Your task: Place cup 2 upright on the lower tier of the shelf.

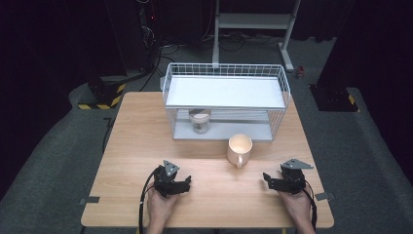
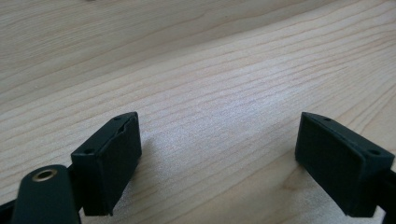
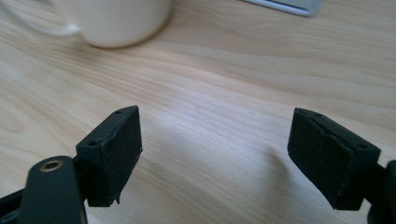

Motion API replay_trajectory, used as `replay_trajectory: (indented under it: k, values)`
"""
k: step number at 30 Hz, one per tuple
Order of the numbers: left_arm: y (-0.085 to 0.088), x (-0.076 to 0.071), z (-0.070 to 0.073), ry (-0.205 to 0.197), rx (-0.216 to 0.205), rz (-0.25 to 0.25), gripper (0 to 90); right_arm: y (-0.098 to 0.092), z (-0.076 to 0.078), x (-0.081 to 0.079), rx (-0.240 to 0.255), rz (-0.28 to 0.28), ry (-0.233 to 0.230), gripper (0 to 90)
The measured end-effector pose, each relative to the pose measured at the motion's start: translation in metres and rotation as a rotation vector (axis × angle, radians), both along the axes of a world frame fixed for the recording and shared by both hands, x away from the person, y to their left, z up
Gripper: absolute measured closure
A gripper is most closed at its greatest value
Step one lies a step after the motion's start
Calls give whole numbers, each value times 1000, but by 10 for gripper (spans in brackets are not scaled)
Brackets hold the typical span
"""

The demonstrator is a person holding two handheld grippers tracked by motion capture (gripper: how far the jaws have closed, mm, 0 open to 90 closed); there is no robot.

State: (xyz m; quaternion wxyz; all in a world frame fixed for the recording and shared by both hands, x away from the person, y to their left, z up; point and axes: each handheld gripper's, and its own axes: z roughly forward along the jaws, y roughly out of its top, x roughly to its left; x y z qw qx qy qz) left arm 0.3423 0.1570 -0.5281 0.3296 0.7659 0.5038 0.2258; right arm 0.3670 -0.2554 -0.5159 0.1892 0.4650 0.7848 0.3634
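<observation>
We judge the work not yet begun: our left gripper (image 1: pixel 181 185) and right gripper (image 1: pixel 271 181) rest low over the light wooden table (image 1: pixel 136 146), jaws apart and empty, while the cream ceramic mug (image 1: pixel 239 149) stands untouched before the white wire rack (image 1: pixel 226 100).

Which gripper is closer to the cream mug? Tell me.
Right. The right gripper sits just right of and below the cream mug; the left gripper rests farther off, to its lower left.
</observation>
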Motion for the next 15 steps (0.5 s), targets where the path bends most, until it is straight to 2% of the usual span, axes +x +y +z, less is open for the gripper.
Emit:
replay_trajectory:
  k: [4,6,8,10,15]
  values:
    - [0,0,0,1,0,1,151,9,2,-2,20,35,-9,180]
    - [0,0,0,1,0,0,151,22,2,-4,32,68,-12,186]
    - [0,0,0,1,0,0,151,24,2,-4,29,74,-13,187]
    - [0,0,0,0,0,1,151,35,3,-2,28,88,-9,187]
    - [0,0,0,0,2,0,151,50,10,0,59,104,-26,182]
